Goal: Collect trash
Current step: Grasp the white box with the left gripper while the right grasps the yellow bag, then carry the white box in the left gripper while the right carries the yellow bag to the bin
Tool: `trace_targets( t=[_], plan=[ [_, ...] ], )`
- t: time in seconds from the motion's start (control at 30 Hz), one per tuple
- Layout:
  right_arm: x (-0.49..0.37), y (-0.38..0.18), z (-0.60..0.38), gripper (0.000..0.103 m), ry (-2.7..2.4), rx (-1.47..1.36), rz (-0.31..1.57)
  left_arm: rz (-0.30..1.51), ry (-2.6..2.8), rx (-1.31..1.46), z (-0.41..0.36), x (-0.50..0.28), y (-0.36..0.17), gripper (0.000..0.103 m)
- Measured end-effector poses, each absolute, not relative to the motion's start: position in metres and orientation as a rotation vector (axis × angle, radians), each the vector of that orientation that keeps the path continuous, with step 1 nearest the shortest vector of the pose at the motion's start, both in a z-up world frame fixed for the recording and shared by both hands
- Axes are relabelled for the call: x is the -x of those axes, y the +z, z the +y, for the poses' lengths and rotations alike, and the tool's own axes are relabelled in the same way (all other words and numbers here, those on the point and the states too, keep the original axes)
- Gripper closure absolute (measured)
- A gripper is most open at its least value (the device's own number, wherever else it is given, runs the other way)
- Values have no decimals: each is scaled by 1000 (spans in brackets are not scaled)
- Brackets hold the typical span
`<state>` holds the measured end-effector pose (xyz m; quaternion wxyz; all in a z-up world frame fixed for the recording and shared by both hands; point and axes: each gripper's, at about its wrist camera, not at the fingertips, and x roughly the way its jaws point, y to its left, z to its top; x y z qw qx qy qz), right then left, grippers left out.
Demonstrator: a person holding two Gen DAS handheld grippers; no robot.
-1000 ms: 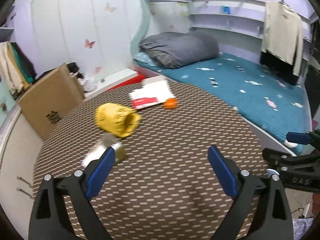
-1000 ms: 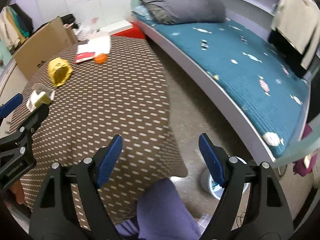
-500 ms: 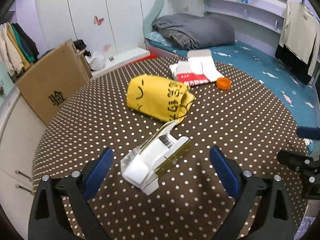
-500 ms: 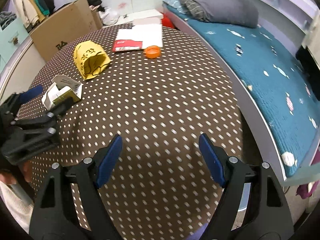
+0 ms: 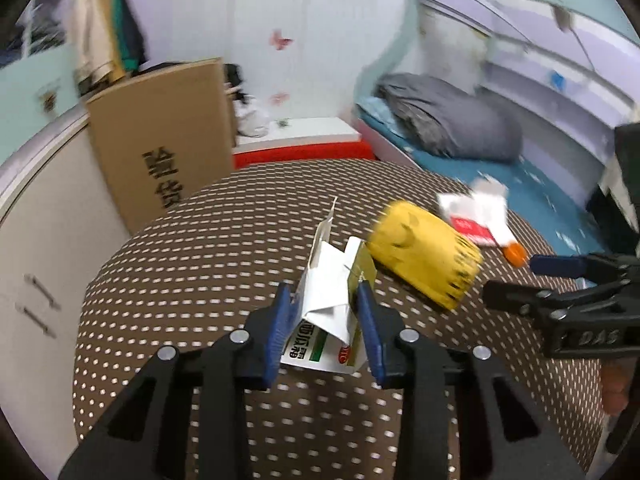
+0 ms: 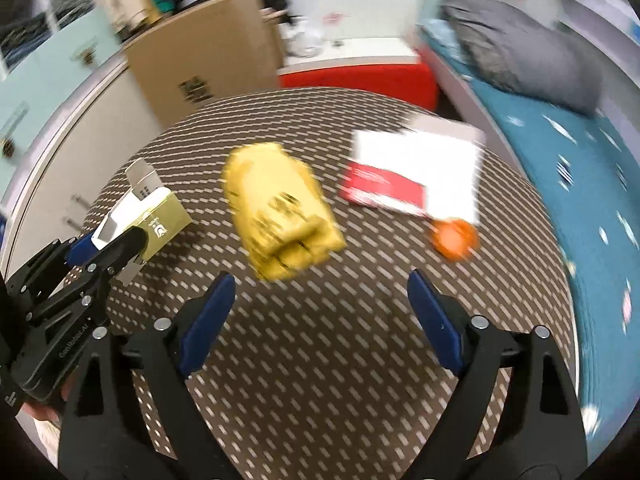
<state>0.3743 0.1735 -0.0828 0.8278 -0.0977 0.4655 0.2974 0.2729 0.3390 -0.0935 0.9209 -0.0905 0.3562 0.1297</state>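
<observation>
A torn white and olive carton (image 5: 328,308) lies on the round brown dotted table (image 5: 200,260). My left gripper (image 5: 323,292) is closing on it, and both blue pads touch its sides. The right wrist view has the same carton (image 6: 148,216) in the left gripper (image 6: 108,248) at the table's left. A crumpled yellow bag (image 6: 280,212) lies just ahead of my right gripper (image 6: 320,280), whose jaws are opening wide with nothing between them. Beyond it sit an orange cap (image 6: 454,238) and a red-and-white booklet (image 6: 412,172).
A large cardboard box (image 5: 160,136) leans at the table's far left edge beside a white cabinet (image 5: 40,220). A bed with a teal cover (image 6: 560,140) and a grey duvet (image 5: 448,124) runs along the right. A red and white bench (image 6: 360,68) stands behind the table.
My left gripper moved up to the carton and closed around it. The right gripper swung left from the floor and table edge to hover near the yellow bag, and its jaws spread wider.
</observation>
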Motion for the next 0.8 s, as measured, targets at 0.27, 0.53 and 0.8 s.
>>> trace_targets(
  t=[0.27,0.53,0.8],
  plan=[
    [-397,-110,219,39,686,258,1000,706,332,279,357,-267,-90,72],
    [-359,-73,126,65,681,117,920,686,229,216,297,-266,-79,72],
    [-313,-53,-15,65,499,-4,833,673,0,109,176,-272,-69,72]
  ],
)
